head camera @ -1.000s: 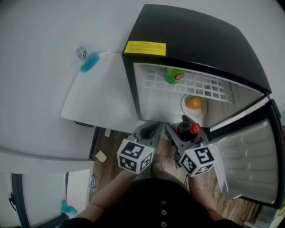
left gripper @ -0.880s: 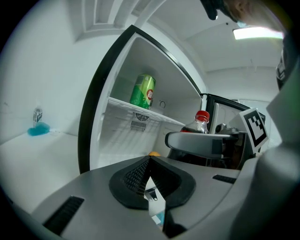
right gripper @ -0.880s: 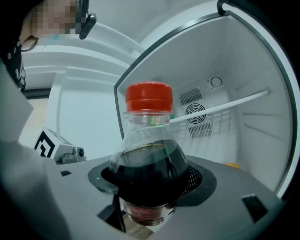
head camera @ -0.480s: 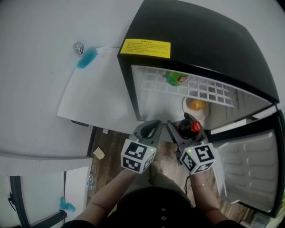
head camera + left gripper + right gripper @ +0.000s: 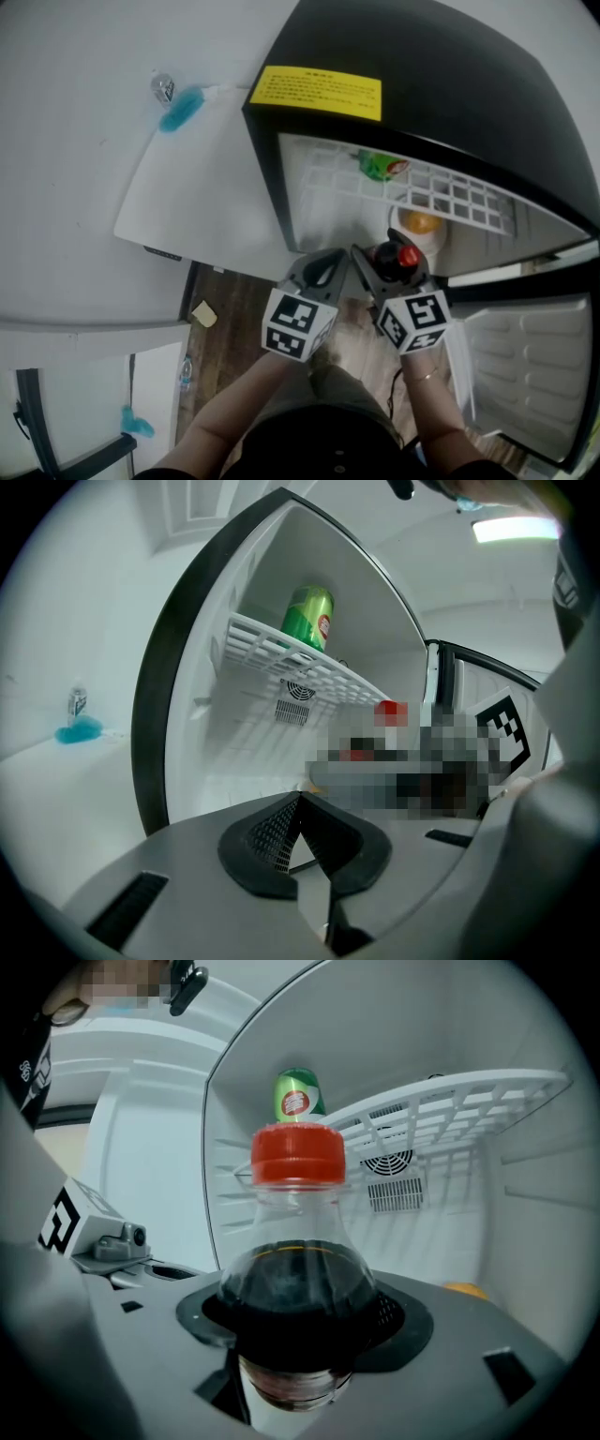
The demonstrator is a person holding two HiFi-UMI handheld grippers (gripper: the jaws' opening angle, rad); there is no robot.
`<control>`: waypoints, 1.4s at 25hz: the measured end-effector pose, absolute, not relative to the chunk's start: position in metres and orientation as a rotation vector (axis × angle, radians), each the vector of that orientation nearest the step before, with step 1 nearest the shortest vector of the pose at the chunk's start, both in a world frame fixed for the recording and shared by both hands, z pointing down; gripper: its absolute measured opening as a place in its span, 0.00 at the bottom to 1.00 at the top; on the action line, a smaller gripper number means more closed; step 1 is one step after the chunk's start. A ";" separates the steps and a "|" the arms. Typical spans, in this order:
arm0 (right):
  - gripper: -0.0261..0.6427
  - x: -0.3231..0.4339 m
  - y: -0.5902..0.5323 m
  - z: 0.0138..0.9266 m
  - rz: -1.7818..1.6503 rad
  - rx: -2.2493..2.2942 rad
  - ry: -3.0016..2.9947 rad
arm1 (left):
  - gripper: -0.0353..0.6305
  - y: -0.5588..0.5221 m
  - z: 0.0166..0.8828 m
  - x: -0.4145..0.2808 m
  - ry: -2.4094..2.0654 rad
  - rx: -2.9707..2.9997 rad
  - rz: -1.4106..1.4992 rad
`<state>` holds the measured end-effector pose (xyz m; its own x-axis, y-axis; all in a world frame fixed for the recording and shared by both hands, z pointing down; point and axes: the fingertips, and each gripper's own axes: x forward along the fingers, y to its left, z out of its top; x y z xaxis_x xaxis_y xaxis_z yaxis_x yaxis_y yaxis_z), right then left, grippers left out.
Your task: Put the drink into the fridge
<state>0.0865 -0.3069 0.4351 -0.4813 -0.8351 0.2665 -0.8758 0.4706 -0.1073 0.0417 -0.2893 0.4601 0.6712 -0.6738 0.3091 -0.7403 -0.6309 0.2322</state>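
A clear bottle of dark drink [image 5: 295,1283] with a red cap [image 5: 297,1157] stands upright in my right gripper [image 5: 295,1335], which is shut on its body. In the head view the bottle [image 5: 392,260] is at the mouth of the open black fridge [image 5: 422,56], just below the wire shelf [image 5: 412,192]. My left gripper [image 5: 323,265] hovers beside it on the left, shut and empty, its pads [image 5: 281,832] meeting in front of the fridge opening. A green can [image 5: 307,618] stands on the shelf [image 5: 300,663].
The fridge door [image 5: 525,375] hangs open at the right. An orange item [image 5: 420,223] on a white dish lies on the fridge floor behind the bottle. A white counter [image 5: 187,197] with a blue object [image 5: 178,112] adjoins the fridge's left side. Wooden floor lies below.
Both grippers have edged toward the fridge opening, and the bottle now sits closer to the lower compartment. The view has shifted so the fridge looms larger.
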 end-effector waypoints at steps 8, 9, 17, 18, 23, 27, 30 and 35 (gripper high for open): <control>0.50 0.085 -0.336 0.457 0.292 1.486 -2.501 | 0.06 -0.303 0.474 0.044 -1.154 2.545 0.306; 0.50 0.084 -0.339 0.459 0.283 1.482 -2.495 | 0.06 -0.305 0.475 0.043 -1.165 2.544 0.303; 0.50 0.087 -0.377 0.472 0.244 1.494 -2.462 | 0.06 -0.319 0.487 0.042 -1.235 2.511 0.302; 0.50 0.087 -0.381 0.473 0.243 1.497 -2.461 | 0.06 -0.320 0.488 0.043 -1.247 2.504 0.300; 0.50 0.084 -0.397 0.483 0.200 1.484 -2.467 | 0.06 -0.321 0.498 0.045 -1.258 2.479 0.311; 0.50 0.079 -0.404 0.486 0.180 1.474 -2.461 | 0.06 -0.323 0.505 0.042 -1.266 2.467 0.332; 0.50 0.079 -0.413 0.484 0.185 1.506 -2.456 | 0.06 -0.323 0.507 0.039 -1.268 2.462 0.340; 0.50 0.080 -0.424 0.484 0.167 1.547 -2.423 | 0.06 -0.319 0.513 0.036 -1.257 2.459 0.357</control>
